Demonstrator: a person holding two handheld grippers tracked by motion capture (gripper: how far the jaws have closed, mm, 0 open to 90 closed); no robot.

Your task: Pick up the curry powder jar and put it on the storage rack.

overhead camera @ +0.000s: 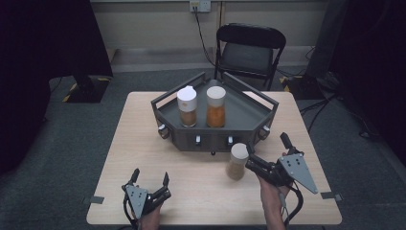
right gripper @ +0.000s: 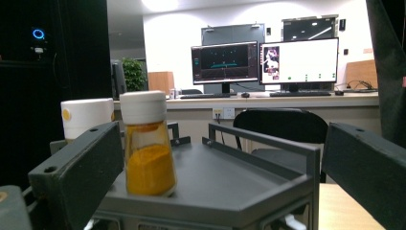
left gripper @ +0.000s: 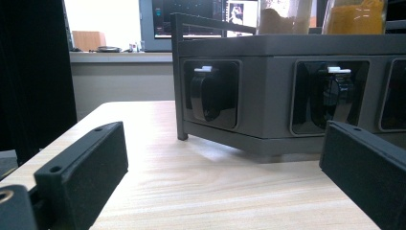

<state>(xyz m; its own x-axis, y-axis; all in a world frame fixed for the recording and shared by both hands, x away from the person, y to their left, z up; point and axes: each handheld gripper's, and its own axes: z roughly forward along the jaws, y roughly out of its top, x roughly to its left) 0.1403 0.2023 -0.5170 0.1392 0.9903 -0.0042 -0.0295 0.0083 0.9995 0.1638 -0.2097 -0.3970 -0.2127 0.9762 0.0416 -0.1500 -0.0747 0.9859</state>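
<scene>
there are two grippers, three jars, one grey tray, one wooden table and one black chair.

on the left, the left gripper [overhead camera: 150, 179] sits low on the table [overhead camera: 143, 134] near the front edge. its two black jaws are spread wide apart and nothing is between them. they look blocky and hard, with small round holes.

in the middle stands the tray [overhead camera: 249, 120]. it looks like grey metal, has many flat sides, thin rails round the top and small knobs along the front. two jars stand upright on it, side by side. the left jar [overhead camera: 187, 106] has brown powder and a white cap. the next jar [overhead camera: 216, 106] has bright orange powder and a white cap. both look clear and smooth.

the third jar [overhead camera: 237, 161] stands on the table just in front of the tray. it holds pale tan powder and has a pale cap.

on the right, the right gripper [overhead camera: 251, 160] is just beside this jar. its jaws are wide open and grip nothing.

the folding chair [overhead camera: 251, 48] stands behind the table.
</scene>
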